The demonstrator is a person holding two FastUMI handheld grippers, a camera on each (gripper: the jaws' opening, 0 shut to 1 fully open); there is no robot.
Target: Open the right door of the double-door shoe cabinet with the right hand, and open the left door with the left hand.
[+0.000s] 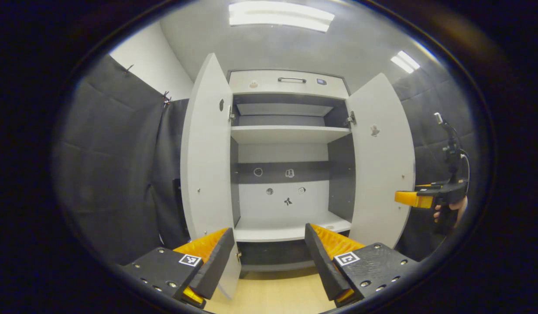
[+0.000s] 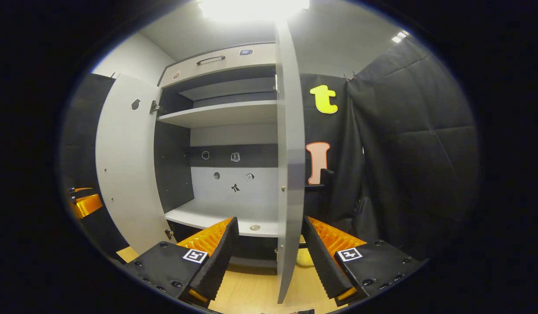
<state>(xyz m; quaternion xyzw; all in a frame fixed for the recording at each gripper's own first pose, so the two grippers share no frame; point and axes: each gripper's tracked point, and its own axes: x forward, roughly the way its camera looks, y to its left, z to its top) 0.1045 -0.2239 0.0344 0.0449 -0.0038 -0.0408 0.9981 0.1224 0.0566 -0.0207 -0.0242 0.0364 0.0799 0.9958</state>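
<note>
Right claw (image 2: 269, 255) gapes wide around the right door (image 2: 290, 174) edge; left claw (image 1: 269, 257) gapes wide too. Risk: swinging either could knock the open left door (image 1: 207, 174).

Shoe cabinet (image 1: 288, 174) dead ahead in left gripper view, both doors swung out: left door (image 1: 207, 165) on its left, right door (image 1: 382, 161) on its right, shelves (image 1: 288, 133) between. Left gripper (image 1: 269, 257) sits low before the opening. Right gripper (image 2: 269, 253) straddles the right door's edge, one finger either side.
</note>
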